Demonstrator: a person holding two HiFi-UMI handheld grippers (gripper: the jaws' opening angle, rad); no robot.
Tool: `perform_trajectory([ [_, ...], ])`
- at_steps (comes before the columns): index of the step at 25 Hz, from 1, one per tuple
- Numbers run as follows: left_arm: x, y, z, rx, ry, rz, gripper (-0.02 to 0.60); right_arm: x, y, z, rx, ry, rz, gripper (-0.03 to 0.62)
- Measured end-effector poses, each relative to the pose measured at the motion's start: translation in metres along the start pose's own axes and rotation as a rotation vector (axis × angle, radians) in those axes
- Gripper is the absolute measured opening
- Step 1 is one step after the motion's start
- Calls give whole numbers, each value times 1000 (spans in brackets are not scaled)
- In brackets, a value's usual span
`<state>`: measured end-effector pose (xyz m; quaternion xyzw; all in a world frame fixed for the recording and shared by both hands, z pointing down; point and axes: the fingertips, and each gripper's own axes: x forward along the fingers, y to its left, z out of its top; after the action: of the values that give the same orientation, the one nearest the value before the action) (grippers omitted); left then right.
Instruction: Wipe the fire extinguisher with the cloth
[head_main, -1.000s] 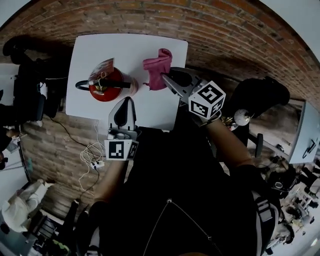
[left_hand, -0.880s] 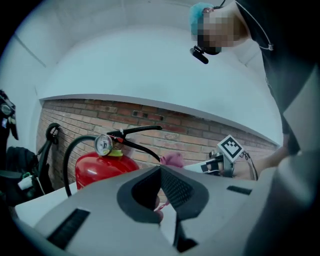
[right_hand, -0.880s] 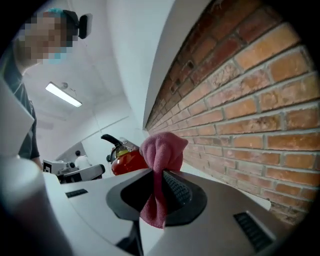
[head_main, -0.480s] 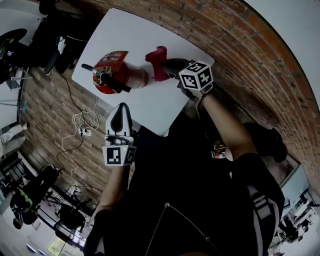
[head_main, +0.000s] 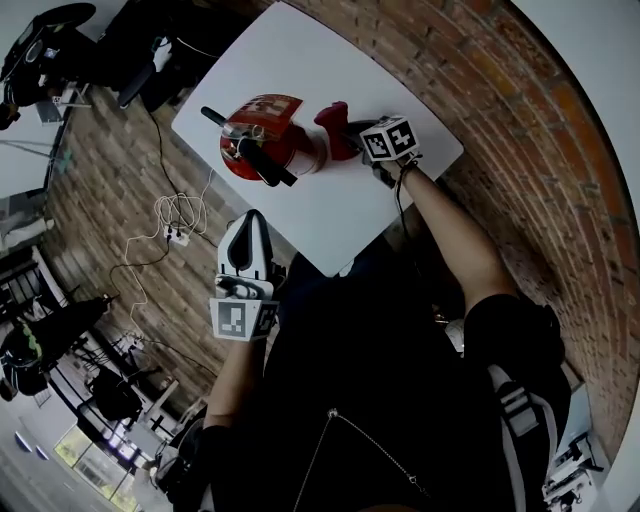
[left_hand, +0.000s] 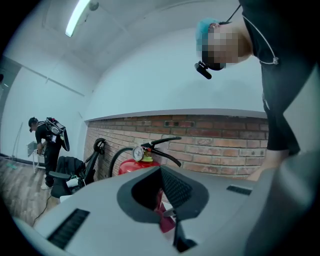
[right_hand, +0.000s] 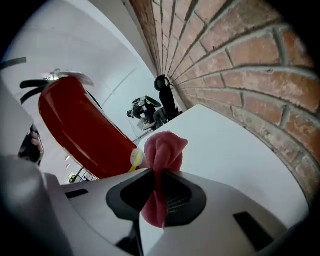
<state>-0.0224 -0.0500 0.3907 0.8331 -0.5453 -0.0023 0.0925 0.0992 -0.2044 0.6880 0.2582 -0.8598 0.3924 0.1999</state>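
A red fire extinguisher (head_main: 262, 150) lies on its side on the white table (head_main: 340, 210), with its black hose and handle toward me. My right gripper (head_main: 352, 135) is shut on the pink cloth (head_main: 335, 118), which sits right beside the extinguisher's end. In the right gripper view the cloth (right_hand: 162, 150) bunches up out of the shut right gripper (right_hand: 159, 187), and the red extinguisher (right_hand: 85, 130) runs along the left. My left gripper (head_main: 248, 218) hovers off the table's near edge, shut and holding nothing. From the left gripper (left_hand: 161, 172) view, the extinguisher (left_hand: 131, 166) and its gauge lie straight ahead.
A brick wall (left_hand: 215, 145) stands behind the table. A power strip with white cables (head_main: 178, 232) lies on the floor to the left. A person (left_hand: 47, 145) stands far left beside a black chair (left_hand: 67, 172).
My right gripper reached forward and closed on the pink cloth, which now sits against the extinguisher's end. The head view has swung round. The left gripper has held its place.
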Motion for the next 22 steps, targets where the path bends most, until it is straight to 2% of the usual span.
perform_trajectory([
  [9, -13, 16, -3, -15, 4, 83, 8, 66, -33, -28, 10, 166, 2, 69],
  [17, -12, 27, 11, 49, -6, 105, 8, 106, -44, -54, 32, 292, 27, 69],
  [22, -19, 40, 22, 56, -21, 131, 8, 117, -46, -60, 68, 317, 28, 69],
])
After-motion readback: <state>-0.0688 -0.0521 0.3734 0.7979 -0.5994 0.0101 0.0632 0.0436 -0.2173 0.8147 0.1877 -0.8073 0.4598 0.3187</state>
